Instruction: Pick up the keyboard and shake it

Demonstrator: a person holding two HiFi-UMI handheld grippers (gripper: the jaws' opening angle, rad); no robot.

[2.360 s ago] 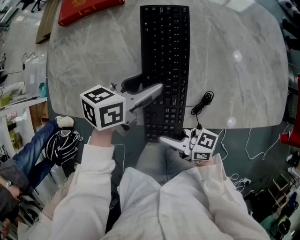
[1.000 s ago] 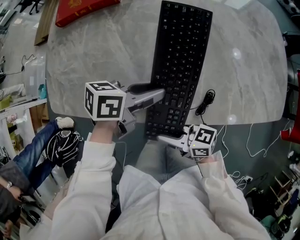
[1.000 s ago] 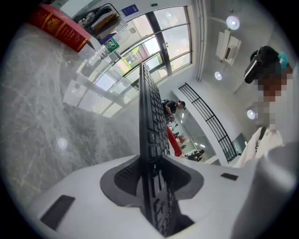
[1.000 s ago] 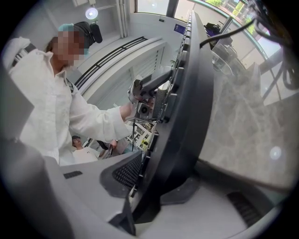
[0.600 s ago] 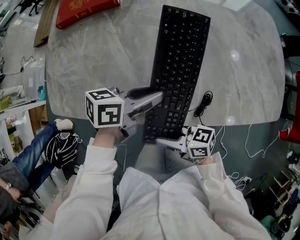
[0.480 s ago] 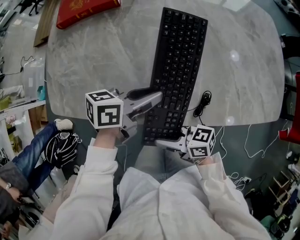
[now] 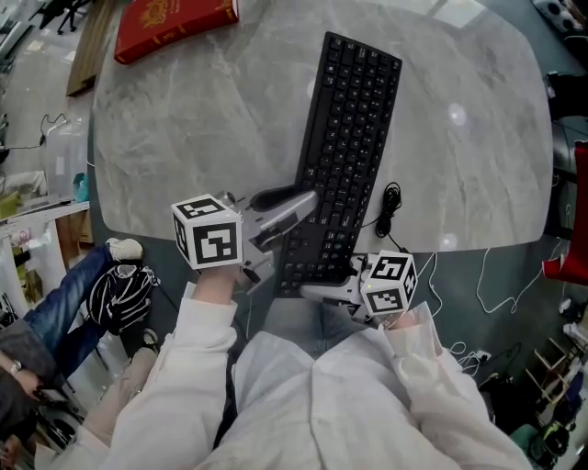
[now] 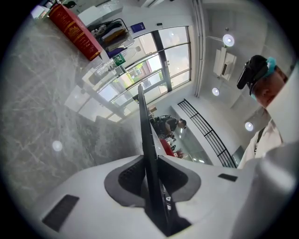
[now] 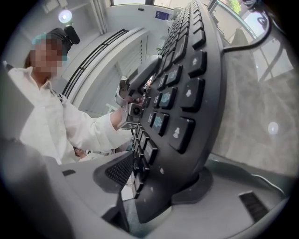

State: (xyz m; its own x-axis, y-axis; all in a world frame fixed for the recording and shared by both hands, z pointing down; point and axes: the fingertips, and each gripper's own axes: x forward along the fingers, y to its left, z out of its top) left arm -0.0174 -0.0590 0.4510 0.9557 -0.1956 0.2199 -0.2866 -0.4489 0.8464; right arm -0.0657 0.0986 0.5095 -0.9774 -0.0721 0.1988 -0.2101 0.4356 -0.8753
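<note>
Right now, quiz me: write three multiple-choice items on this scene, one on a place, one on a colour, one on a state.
1. The red book lies: A at the table's far left edge; B under the keyboard; C beside the cable.
2. The keyboard is: A white; B black; C grey.
3. The left gripper is: A open and empty; B shut on the cable; C shut on the keyboard.

Answers: 1 A, the head view shows it at the top left; 2 B, keys and frame are black; 3 C, its fingers, which have just been closing, pinch the keyboard's edge from both sides.
</note>
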